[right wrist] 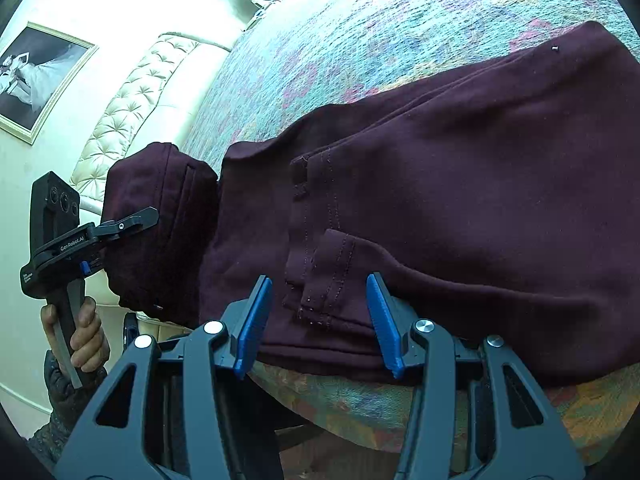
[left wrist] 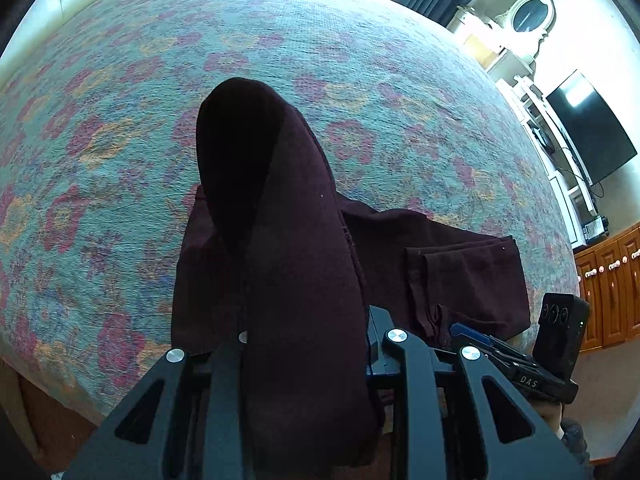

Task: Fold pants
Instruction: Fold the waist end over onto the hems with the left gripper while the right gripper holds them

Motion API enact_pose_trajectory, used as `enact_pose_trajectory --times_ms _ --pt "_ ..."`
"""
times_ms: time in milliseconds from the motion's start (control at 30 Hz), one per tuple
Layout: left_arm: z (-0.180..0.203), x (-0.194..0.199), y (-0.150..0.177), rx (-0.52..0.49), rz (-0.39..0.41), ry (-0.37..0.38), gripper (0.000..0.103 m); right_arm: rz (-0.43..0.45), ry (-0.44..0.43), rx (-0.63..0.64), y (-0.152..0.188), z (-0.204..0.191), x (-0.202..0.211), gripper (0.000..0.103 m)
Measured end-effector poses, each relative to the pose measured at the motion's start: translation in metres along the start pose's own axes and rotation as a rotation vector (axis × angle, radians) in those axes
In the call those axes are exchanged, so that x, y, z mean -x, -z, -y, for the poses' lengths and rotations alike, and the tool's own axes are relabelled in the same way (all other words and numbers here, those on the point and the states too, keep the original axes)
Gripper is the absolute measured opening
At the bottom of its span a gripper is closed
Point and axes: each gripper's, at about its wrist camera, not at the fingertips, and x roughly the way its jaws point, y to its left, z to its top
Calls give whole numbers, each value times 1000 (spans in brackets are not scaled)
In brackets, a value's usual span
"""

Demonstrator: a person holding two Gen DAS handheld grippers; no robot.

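A: Status of the left gripper (right wrist: pixel 132 220)?

B: Clamped on a fold of the maroon pants (right wrist: pixel 440 200). In the left wrist view the cloth fills the space between the fingers and rises toward 12 o'clock as a raised hump (left wrist: pixel 260 168). The right wrist view shows what that view hides: the upper finger (right wrist: pixel 136 218) pressed against the lifted cloth, with the person's left hand (right wrist: pixel 80 340) wrapped around the handle at 8 o'clock, handle roughly upright.

A: And the right gripper (right wrist: pixel 320 320)?

B: Released. Its blue pads (right wrist: pixel 256 320) stand apart on either side of the pants' edge, near the stitched seam, without pinching it. In the left wrist view this gripper (left wrist: pixel 480 338) appears at 4 o'clock, low beside the cloth.

A: Location of the pants?

B: On the bed (left wrist: pixel 360 60), over the floral bedspread, near its front edge. The larger part lies flat toward 3 o'clock in the right wrist view; the lifted part is at 9 o'clock.
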Motion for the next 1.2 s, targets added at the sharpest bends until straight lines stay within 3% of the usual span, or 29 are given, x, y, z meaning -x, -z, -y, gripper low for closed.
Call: enact_pose_trajectory --times_ms 333,867,1200 --pt "32 -23 7 -40 14 -95 27 3 -2 0 1 -1 -1 49" --pt "78 -51 16 -120 28 -172 27 6 -25 -12 1 9 2 49" --pt "112 -92 40 -260 57 -398 29 11 -87 -55 -3 26 11 49"
